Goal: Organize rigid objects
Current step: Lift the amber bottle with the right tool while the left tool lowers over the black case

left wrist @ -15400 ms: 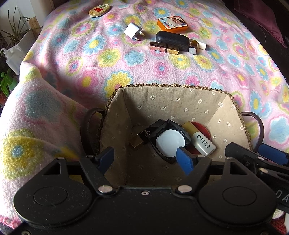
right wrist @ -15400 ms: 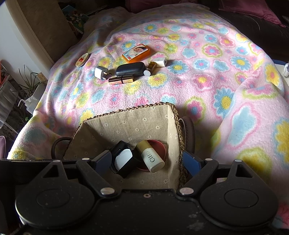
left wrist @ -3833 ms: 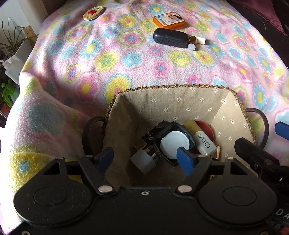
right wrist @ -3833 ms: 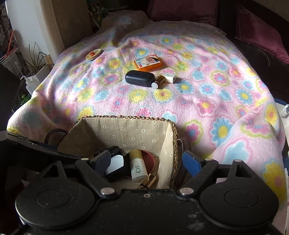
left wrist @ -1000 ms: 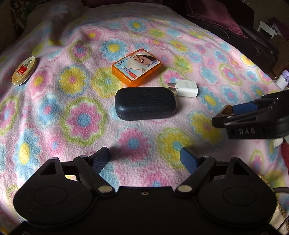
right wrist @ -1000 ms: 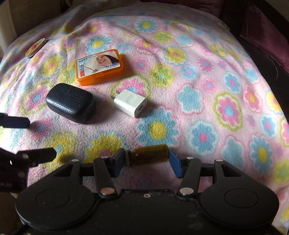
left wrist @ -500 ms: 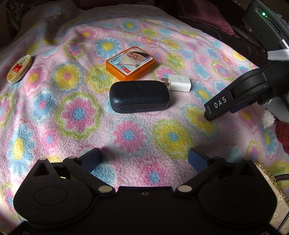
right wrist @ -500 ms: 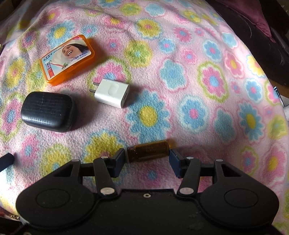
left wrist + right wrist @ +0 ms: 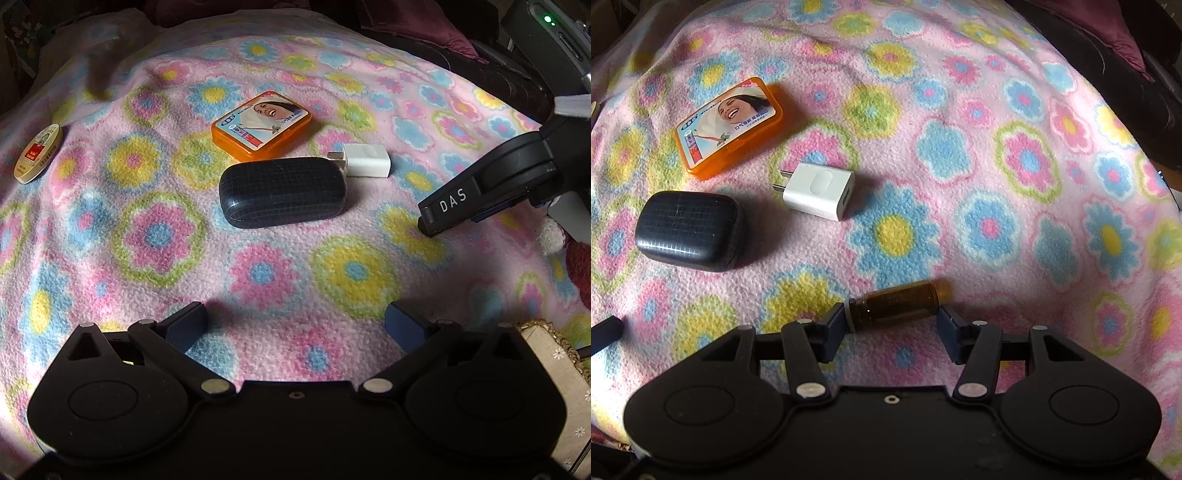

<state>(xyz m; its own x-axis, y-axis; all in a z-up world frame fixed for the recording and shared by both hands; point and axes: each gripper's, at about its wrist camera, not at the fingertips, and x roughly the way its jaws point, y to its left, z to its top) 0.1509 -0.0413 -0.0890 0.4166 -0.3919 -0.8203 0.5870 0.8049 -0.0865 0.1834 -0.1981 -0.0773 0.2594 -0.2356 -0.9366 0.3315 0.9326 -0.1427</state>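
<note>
My right gripper [image 9: 892,325] is shut on a small amber bottle [image 9: 897,303], held crosswise above the flowered blanket. My left gripper [image 9: 295,326] is open and empty, low over the blanket in front of a dark blue case [image 9: 282,191]. Behind the case lie a white plug adapter [image 9: 365,160] and an orange tin [image 9: 261,124]. A round yellow tin [image 9: 37,153] lies at the far left. The right wrist view shows the case [image 9: 689,230], adapter [image 9: 820,191] and orange tin [image 9: 728,125] to the left ahead of the bottle. The right gripper's finger [image 9: 480,192] shows at the right of the left view.
The lined basket's corner [image 9: 554,354] shows at the lower right of the left wrist view. Dark red cushions [image 9: 417,26] lie beyond the blanket's far edge. The left gripper's fingertip [image 9: 605,334] enters the right wrist view at the left edge.
My right gripper has lifted the amber bottle and drawn back from the other objects. My left gripper has opened wider and held near the dark case.
</note>
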